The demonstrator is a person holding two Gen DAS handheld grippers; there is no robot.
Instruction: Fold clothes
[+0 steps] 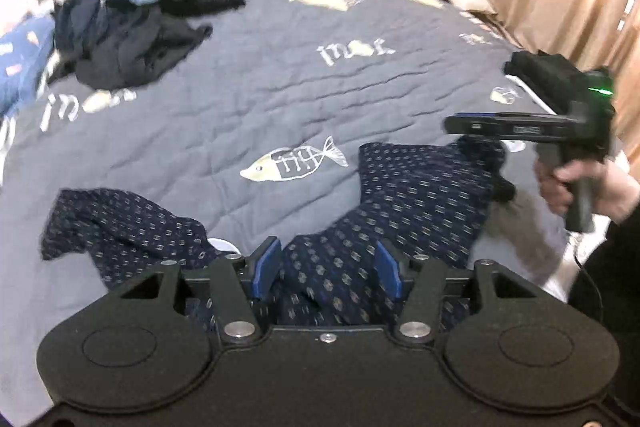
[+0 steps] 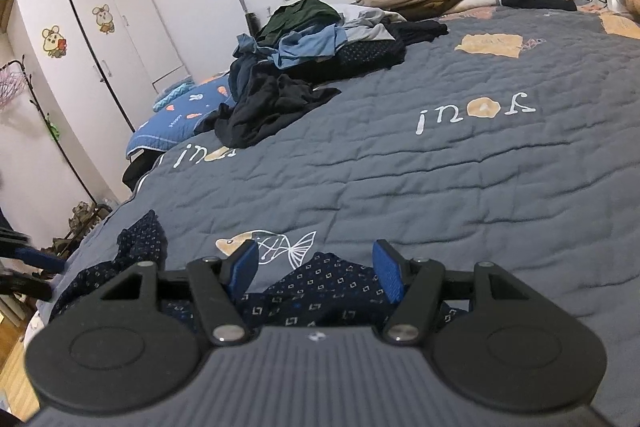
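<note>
Navy patterned garment (image 1: pixel 404 195) lies crumpled on the bed (image 1: pixel 280 99). Fingers apart on left gripper (image 1: pixel 327 269) and right gripper (image 2: pixel 316 273); pinch single-layer edges, spread flat before folding.

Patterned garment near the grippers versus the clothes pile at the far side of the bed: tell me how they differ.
The patterned garment is one piece, spread loosely on the quilt; the clothes pile is many pieces heaped together. The garment is dark navy with small pale squares throughout; the pile mixes green, light blue, black and grey. The garment lies beneath both open grippers; the pile sits far from them. Both are unfolded.
</note>
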